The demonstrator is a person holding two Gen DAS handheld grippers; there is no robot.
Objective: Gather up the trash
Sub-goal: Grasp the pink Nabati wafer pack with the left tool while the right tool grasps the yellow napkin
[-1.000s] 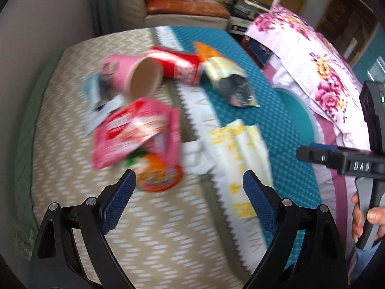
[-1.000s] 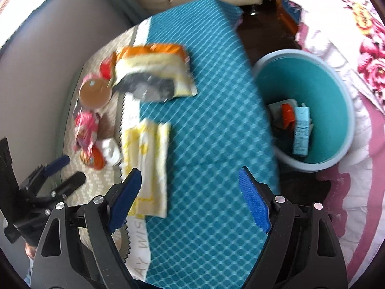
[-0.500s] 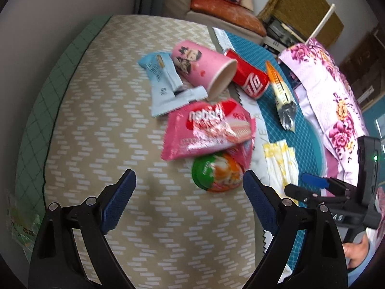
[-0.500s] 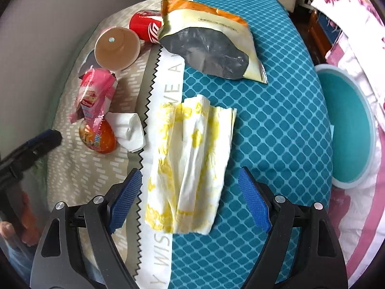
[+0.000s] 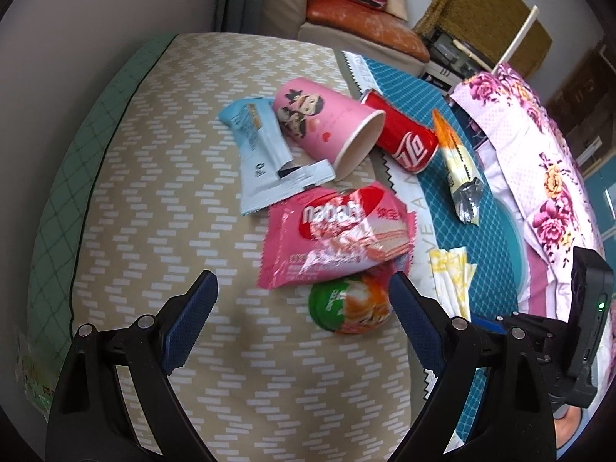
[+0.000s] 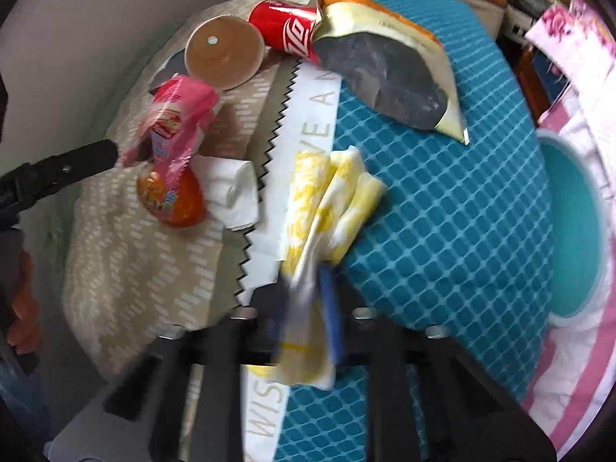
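a beige zigzag-patterned cloth [image 5: 154, 200] lies beside a teal diamond-patterned cloth [image 6: 454, 200] on the surface. a floral pink blanket [image 5: 539, 161] lies at the right, and an orange cushioned seat [image 5: 358, 19] stands behind.

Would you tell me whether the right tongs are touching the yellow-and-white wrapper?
Touching. In the right wrist view, the right tongs have closed on the near end of the yellow-and-white wrapper, pinching it between both blue pads.
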